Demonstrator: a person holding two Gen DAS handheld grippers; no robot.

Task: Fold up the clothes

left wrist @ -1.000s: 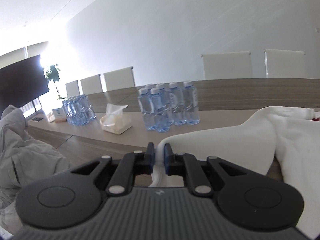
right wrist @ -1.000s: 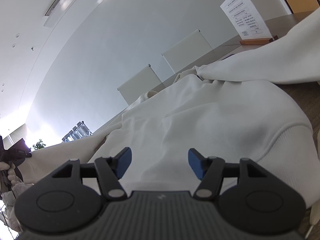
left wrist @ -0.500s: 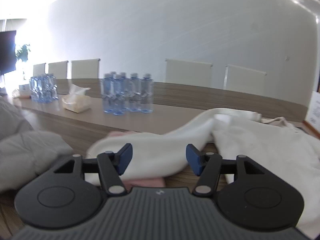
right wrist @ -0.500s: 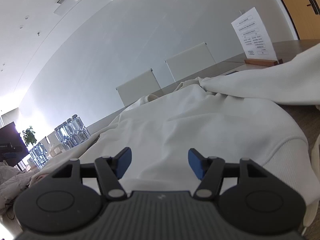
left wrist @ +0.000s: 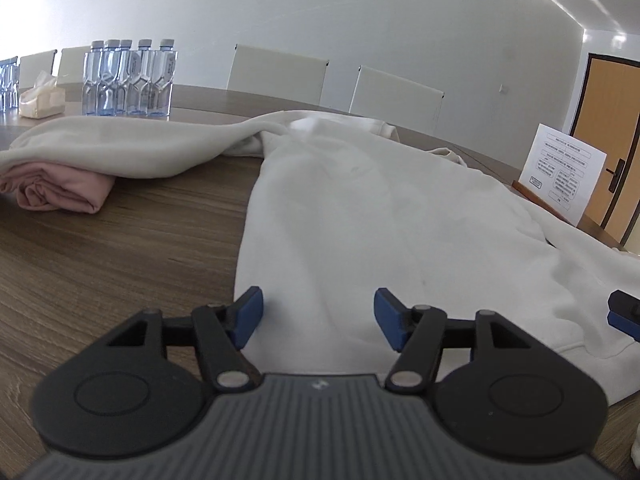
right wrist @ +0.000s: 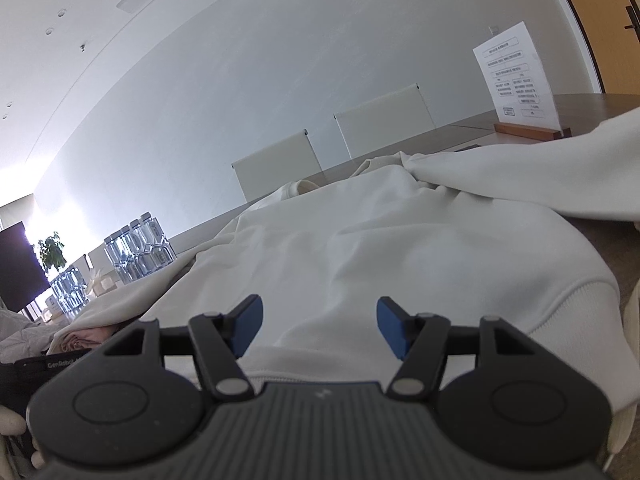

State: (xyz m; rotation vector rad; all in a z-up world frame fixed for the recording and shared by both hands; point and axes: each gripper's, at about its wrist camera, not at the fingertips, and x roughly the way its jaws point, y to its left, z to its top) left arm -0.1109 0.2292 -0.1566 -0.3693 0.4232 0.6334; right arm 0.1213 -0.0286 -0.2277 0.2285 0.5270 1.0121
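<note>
Cream fleece: the sweatshirt (left wrist: 360,208) lies spread on the wooden table (left wrist: 120,248), hem near, collar far, one sleeve (left wrist: 120,148) thrown out to the left and draped over a folded pink garment (left wrist: 60,192), the other sleeve running off to the right. The left gripper (left wrist: 318,316) and right gripper (right wrist: 318,328) both hover at the near hem with fingers spread wide and nothing between them. The risk, as I judge it, lies in that left sleeve: pulling it across could drag the pink piece out of its fold. The thick, soft cloth may also let a pinch catch only the top layer, so the fold would sag. The water bottles (left wrist: 128,80) and a paper sign (left wrist: 564,172) stand farther off.
</note>
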